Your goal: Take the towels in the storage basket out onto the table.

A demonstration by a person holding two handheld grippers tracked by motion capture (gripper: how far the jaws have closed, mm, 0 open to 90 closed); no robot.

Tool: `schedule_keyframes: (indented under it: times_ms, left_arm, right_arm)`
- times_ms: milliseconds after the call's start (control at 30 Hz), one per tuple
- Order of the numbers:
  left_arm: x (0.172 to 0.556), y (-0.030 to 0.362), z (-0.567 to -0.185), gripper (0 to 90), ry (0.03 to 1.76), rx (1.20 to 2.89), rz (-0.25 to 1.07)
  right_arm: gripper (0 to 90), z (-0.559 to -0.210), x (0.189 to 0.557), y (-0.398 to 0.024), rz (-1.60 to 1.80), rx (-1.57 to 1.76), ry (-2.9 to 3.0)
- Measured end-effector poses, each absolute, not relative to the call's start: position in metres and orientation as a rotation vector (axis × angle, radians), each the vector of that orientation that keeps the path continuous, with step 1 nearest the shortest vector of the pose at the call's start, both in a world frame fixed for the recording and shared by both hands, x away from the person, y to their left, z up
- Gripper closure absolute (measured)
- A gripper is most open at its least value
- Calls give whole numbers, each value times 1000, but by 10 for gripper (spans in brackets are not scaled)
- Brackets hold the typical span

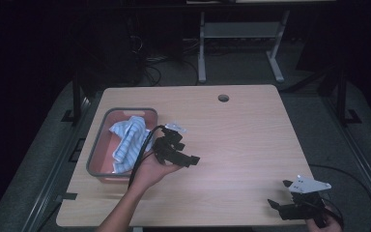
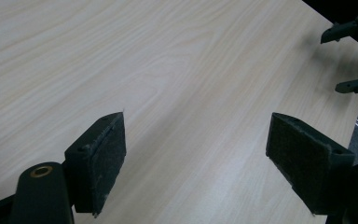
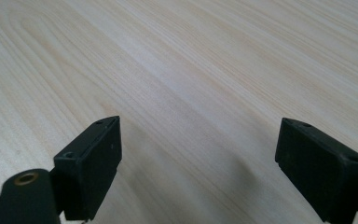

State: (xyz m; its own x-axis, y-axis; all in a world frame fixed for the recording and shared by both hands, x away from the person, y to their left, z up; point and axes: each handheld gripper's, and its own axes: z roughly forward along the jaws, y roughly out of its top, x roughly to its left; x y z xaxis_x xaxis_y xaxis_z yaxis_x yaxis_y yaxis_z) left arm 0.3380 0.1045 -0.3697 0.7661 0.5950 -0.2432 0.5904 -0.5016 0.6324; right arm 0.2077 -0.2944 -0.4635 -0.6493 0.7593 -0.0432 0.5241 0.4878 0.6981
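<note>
The right hand-held gripper (image 1: 284, 195) is hovering wide open and empty over the near edge of the light wooden table (image 1: 241, 140). The left hand-held gripper (image 1: 186, 153) is also gaping empty, just beside the grey-rimmed pink tray (image 1: 96, 150) holding a blue-striped white cloth (image 1: 128, 137). Beyond, a dark room is showing grey desk legs (image 1: 202, 48).

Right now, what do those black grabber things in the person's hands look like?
Both are black handheld tongs with two flat, blocky jaws. The left tongs have fuzzy dark pads inside the jaws and a black cable trailing back. The right tongs carry a grey three-cornered plate dotted with small dark marks, and smoother jaw faces. The person's forearm is bare, with no sleeve showing.
</note>
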Motion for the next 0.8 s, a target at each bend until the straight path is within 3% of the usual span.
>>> schedule_keyframes:
  times_ms: [800]
  left_arm:
    - [364, 143, -340, 224, 993, 2195, 47]
  right_arm:
    - [139, -463, 207, -293, 955, 1084, 2393]
